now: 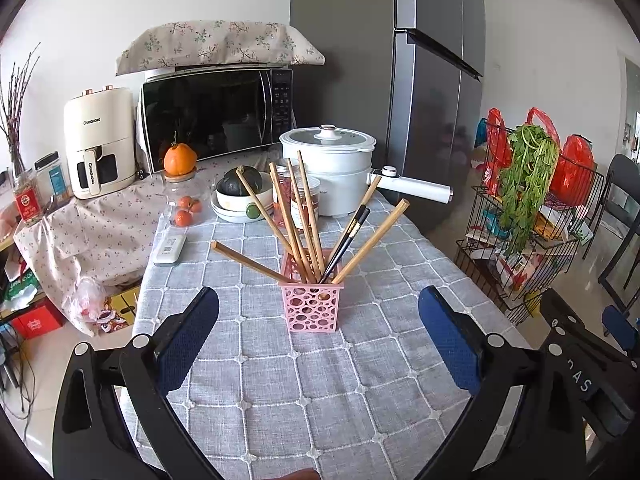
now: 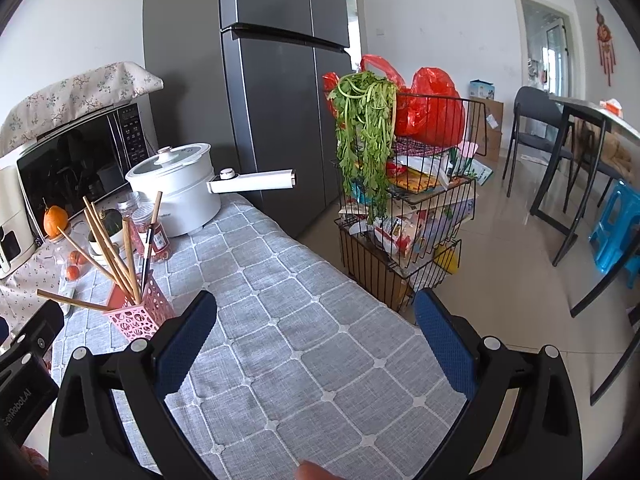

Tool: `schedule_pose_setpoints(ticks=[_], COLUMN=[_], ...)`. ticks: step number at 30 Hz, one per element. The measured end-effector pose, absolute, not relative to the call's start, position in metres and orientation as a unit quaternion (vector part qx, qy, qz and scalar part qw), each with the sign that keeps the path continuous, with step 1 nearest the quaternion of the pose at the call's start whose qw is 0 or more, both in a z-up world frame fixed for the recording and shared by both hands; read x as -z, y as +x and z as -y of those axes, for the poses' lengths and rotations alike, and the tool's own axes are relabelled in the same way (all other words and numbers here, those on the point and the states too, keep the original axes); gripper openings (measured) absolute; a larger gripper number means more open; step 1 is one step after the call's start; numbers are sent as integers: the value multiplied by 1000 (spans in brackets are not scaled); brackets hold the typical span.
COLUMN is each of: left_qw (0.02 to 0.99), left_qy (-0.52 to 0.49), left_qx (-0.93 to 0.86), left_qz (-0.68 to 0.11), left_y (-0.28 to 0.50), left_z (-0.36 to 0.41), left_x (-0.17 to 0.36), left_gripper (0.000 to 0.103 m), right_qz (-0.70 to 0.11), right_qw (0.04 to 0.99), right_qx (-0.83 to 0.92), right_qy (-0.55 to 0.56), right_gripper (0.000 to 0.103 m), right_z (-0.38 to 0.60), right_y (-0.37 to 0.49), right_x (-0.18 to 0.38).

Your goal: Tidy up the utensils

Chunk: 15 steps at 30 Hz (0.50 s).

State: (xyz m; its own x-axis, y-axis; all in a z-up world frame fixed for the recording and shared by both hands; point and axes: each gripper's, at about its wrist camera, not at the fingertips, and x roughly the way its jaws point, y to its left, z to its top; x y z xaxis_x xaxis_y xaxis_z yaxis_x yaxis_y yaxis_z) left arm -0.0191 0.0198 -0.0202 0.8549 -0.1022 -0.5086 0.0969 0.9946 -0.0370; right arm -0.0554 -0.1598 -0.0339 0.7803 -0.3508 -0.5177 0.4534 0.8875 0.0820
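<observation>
A kitchen corner here, white walls all round, and the big dark fridge (image 1: pixel 420 80) towers at the back, standing just behind the far end of the table. Beside it, off the table's right edge, sits a black wire rack (image 2: pixel 404 216) stuffed with packets, red plastic bags (image 2: pixel 428 104) on top and a bunch of green herbs (image 2: pixel 366 128) hanging down its front.

The table itself wears a grey checked tablecloth (image 1: pixel 304 380). At the far left there's a black microwave (image 1: pixel 216 114) under a floral cover, with a cream air fryer (image 1: pixel 100 142) just beside it. In front of the fridge stands a white electric pot (image 1: pixel 330 168), lid on, its long handle pointing right.

Now the thing that matters: the pink perforated holder (image 1: pixel 312 304) stands upright in the middle of the cloth, and it's bristling with wooden chopsticks (image 1: pixel 302 220) fanned out in all directions, plus a dark pair (image 1: pixel 346 240) leaning right (one wooden stick lies nearly flat, tipped over the left rim). Behind it are a bowl with a dark green squash (image 1: pixel 242 182) and an orange (image 1: pixel 180 158) perched on a glass jar.

The left gripper (image 1: pixel 318 334) hovers above the cloth, just short of the holder, jaws spread wide with nothing between them. The right gripper (image 2: pixel 316 332) hangs over bare cloth to the holder's right, equally wide and carrying nothing.
</observation>
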Motion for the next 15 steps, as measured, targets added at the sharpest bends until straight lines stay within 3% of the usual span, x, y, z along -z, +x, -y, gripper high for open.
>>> schedule_pose_setpoints(ticks=[15], left_qw=[965], left_qy=[-14], left_qx=[74], left_qz=[-252], left_y=[-22], left_z=[-20], left_x=[19], left_gripper=[96], right_qz=[-265], right_qw=[935], right_qx=[205], right_qy=[112], right_gripper=[96], right_z=[162], right_y=[-52], right_x=[38])
